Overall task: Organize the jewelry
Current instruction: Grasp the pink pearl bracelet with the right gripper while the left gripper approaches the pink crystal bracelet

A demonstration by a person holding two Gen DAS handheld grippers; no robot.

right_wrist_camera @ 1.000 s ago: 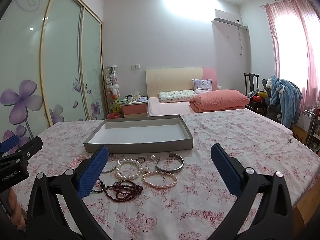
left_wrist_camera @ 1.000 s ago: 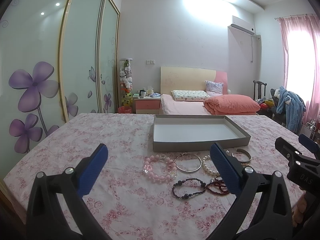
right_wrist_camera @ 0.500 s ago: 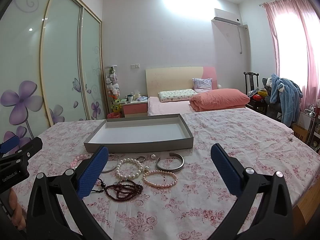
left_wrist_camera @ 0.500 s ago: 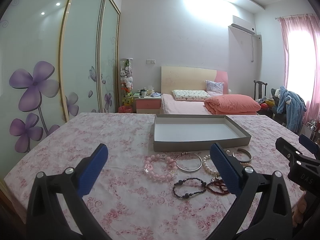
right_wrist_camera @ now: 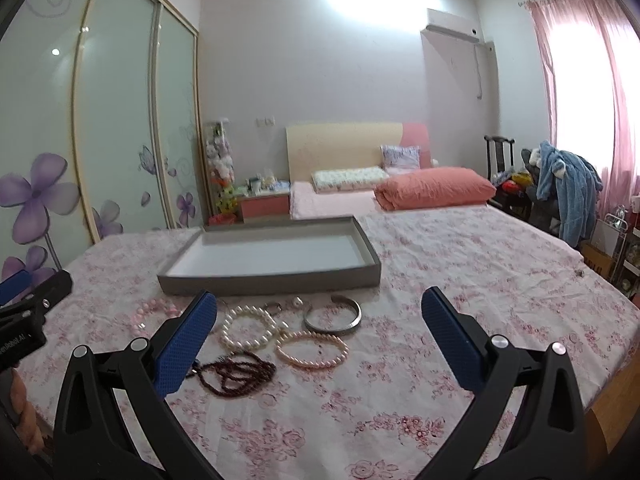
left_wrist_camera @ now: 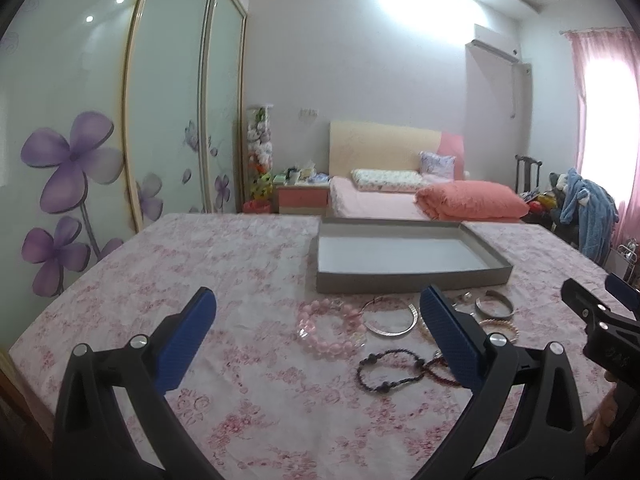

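Left wrist view: my left gripper (left_wrist_camera: 316, 336) hangs spread wide, holding nothing, above the pink floral tablecloth (left_wrist_camera: 224, 264). All the jewelry lies just in front of the shallow grey cardboard tray (left_wrist_camera: 404, 280), which has nothing in it. I judge the chunky pale-pink bead bracelet (left_wrist_camera: 330, 330) light, limp and rolling; best pinched across one strand. The thin silver hoop bangle (left_wrist_camera: 390, 316) looks stiff and slippery; grip its rim.

Right wrist view: my right gripper (right_wrist_camera: 320, 336) likewise gapes, nothing between the pads. In front of the tray: white pearl bracelet (right_wrist_camera: 250, 328), open silver cuff (right_wrist_camera: 333, 320), small peach pearl bracelet (right_wrist_camera: 312, 349), dark-red bead strand (right_wrist_camera: 236, 372), heaped and tangle-prone.
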